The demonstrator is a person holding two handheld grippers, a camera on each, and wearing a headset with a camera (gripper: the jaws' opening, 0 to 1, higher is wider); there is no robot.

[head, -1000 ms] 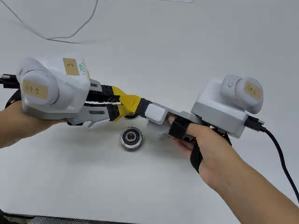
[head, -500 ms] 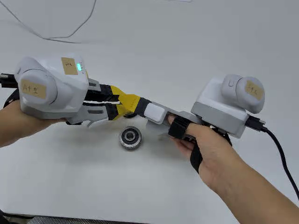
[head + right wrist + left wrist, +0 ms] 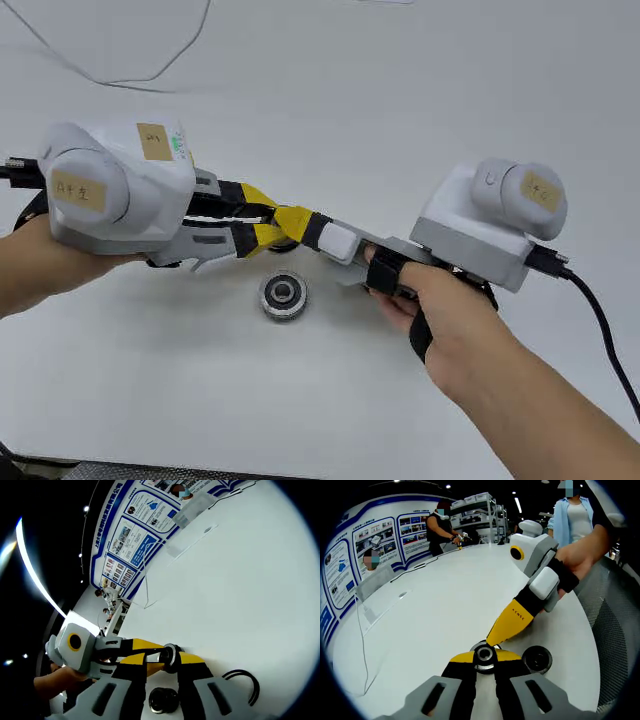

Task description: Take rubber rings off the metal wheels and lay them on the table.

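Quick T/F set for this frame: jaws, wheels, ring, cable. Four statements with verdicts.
1. The left gripper and the right gripper both have their jaws closed on the same metal wheel. True.
2. A second metal wheel lies free on the table. True.
3. No rubber ring lies on the table. False: a black rubber ring lies there, beside the right gripper.
4. The cable lies across the second metal wheel. False: it lies apart, at the table's far side.

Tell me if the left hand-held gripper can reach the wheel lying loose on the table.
Probably not yet: the left hand-held gripper is shut on a second wheel, though the loose wheel lies near, uncovered.
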